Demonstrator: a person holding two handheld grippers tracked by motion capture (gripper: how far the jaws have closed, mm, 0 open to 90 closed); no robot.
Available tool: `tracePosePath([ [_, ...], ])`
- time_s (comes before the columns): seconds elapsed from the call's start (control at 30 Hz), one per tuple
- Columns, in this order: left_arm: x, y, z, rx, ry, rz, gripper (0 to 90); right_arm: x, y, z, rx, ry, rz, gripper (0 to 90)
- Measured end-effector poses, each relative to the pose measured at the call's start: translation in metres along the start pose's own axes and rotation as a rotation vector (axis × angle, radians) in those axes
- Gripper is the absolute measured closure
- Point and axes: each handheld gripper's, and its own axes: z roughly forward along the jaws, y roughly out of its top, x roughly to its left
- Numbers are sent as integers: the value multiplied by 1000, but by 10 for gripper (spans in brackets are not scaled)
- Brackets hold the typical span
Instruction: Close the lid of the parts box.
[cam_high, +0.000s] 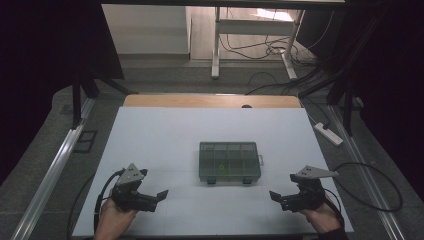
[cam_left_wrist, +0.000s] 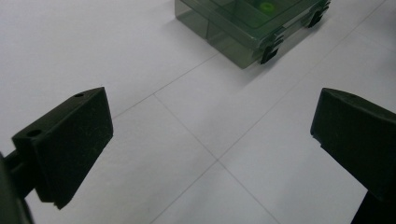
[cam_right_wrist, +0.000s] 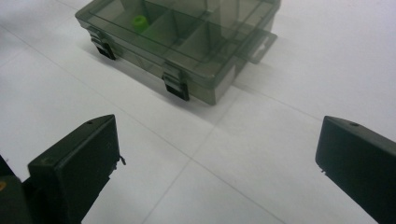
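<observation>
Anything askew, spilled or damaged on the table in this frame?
Nothing stands out. The clear compartment box sits square on the white table, lid shut with both black latches down, one small green piece inside. The left gripper and right gripper rest open on either side, clear of it.

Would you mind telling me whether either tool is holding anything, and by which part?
Nothing is held: the left tool and right tool are open, apart from the closed compartment box.

One compartment box (cam_high: 229, 162), one green piece (cam_high: 220, 167), two black latches (cam_right_wrist: 176, 85).
</observation>
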Motion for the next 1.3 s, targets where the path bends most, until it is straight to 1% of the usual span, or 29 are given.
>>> tracePosePath([
  [0.07, 0, -3, -4, 1, 11, -4, 0, 0, -3, -3, 4, -10, 3, 0],
  [0.23, 2, -10, -15, 1, 41, -32, 0, -1, -10, -9, 8, -40, 19, 0],
  [0.33, 4, -16, -22, -1, 57, -50, 0, -1, -13, -13, 11, -44, 28, 0],
  [0.37, 4, -16, -22, -1, 57, -50, 0, -1, -13, -13, 11, -44, 28, 0],
  [0.47, 5, -22, -29, -5, 70, -66, 0, -1, -18, -16, 29, -52, 29, 0],
  [0.53, 5, -25, -33, -6, 80, -68, 0, 0, -20, -18, 35, -58, 31, 0],
  [0.67, 5, -30, -37, -11, 86, -78, 0, 0, -23, -21, 40, -70, 35, 0],
  [0.87, 5, -37, -43, -2, 108, -83, 0, -2, -28, -26, 57, -90, 46, 0],
  [1.03, 4, -41, -46, 14, 121, -83, 0, -3, -31, -29, 62, -101, 57, 0],
  [1.13, 4, -42, -49, 10, 130, -85, 0, -3, -33, -32, 56, -109, 67, 0],
  [1.23, 4, -44, -52, 9, 141, -95, 0, -3, -34, -34, 53, -115, 70, 0],
  [1.3, 5, -44, -52, 20, 143, -110, 0, -2, -35, -36, 55, -119, 74, 0],
])
